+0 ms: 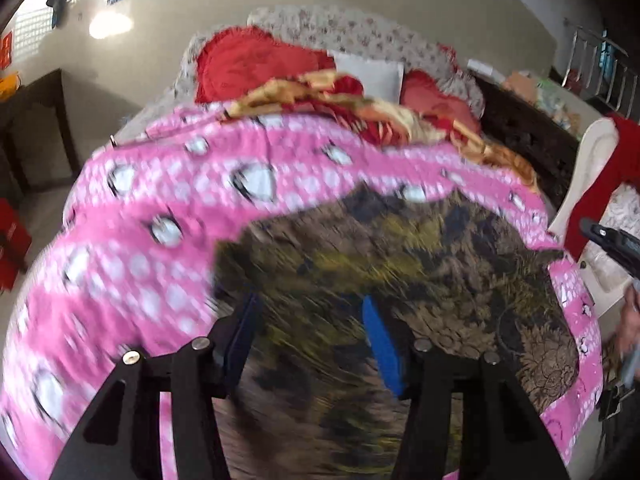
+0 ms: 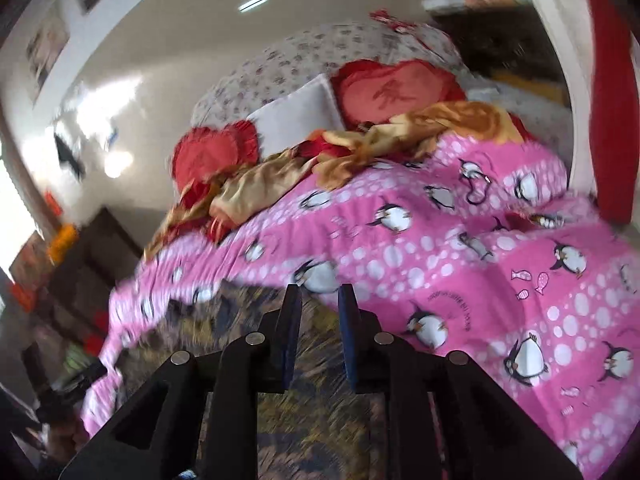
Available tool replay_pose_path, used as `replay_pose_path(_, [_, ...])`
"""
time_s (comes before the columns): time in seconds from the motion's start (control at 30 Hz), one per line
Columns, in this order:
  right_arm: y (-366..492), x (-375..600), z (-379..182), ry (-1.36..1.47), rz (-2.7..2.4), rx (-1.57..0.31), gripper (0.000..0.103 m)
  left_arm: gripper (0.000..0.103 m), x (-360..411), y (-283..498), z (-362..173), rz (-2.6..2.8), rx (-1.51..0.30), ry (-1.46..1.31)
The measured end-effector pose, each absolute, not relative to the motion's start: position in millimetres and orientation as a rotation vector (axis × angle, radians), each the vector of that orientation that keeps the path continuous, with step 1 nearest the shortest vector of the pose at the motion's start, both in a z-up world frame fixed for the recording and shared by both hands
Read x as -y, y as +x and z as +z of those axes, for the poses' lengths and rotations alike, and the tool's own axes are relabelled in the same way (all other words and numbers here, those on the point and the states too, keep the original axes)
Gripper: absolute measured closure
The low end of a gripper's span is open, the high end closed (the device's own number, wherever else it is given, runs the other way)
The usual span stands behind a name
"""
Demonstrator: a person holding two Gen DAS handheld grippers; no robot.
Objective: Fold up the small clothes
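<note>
Both grippers' fingers (image 1: 384,344) stand apart, empty, above patterned brown garment (image 1: 420,260) on pink quilt (image 2: 460,248)

left gripper (image 1: 310,312): jaws apart, wide gap, nothing pinched between the blue pads; pointing down at a slant
left fingers (image 1: 380,340): right pad bright blue and clear, left pad darker and smeared by blur
right gripper (image 2: 318,312): jaws parted by a narrow gap, pads not pressing on anything; pointing down at a slant
right fingers (image 2: 290,320): both blue pads upright, close to parallel
right gripper seen from left wrist: black body at the far right of the left jaws, its jaws not visible there
hand (image 1: 630,324): partly visible below that body, blurred
</note>
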State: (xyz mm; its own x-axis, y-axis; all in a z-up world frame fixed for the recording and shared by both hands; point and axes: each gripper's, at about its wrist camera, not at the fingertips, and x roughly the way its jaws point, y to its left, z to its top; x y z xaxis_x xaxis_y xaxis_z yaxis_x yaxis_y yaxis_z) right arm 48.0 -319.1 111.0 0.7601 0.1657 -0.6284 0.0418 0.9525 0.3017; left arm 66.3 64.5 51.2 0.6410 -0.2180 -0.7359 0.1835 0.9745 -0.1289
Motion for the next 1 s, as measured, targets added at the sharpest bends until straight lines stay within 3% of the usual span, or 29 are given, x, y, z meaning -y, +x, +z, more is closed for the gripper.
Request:
replay_pose_path(0.07, [36.9, 264.0, 106.5, 0.149, 0.124, -0.728, 0.073, 0.042, -48.6, 65.0, 36.1, -0.206, -0.865, -0.073])
replay_pose_path(0.17, [29.3, 214.2, 89.6, 0.078, 0.086, -0.803, 0.073, 0.01, -31.1, 73.3, -0.7, -0.19, -0.937, -0.074])
replay_pose_path(0.23, [24.7, 188.5, 85.6, 0.095, 0.015, -0.847, 0.072, 0.0, -18.9, 77.5, -26.1, -0.184, -0.949, -0.019])
replay_pose_path(0.33, [13.7, 168.7, 95.7, 0.136, 0.009, -0.851, 0.071, 0.0, -10.5, 72.1, -27.9, -0.172, -0.885, 0.048])
replay_pose_path(0.5, [-1.7, 143.8, 119.9, 0.071, -0.009, -0.786, 0.06, 0.0, -11.2, 70.3, -28.8, -0.177, -0.881, 0.048])
replay_pose_path(1.0, [-12.3, 132.1, 131.5, 0.038, -0.028, -0.759, 0.06, 0.0, -12.0, 70.3, -29.1, -0.176, -0.881, 0.047])
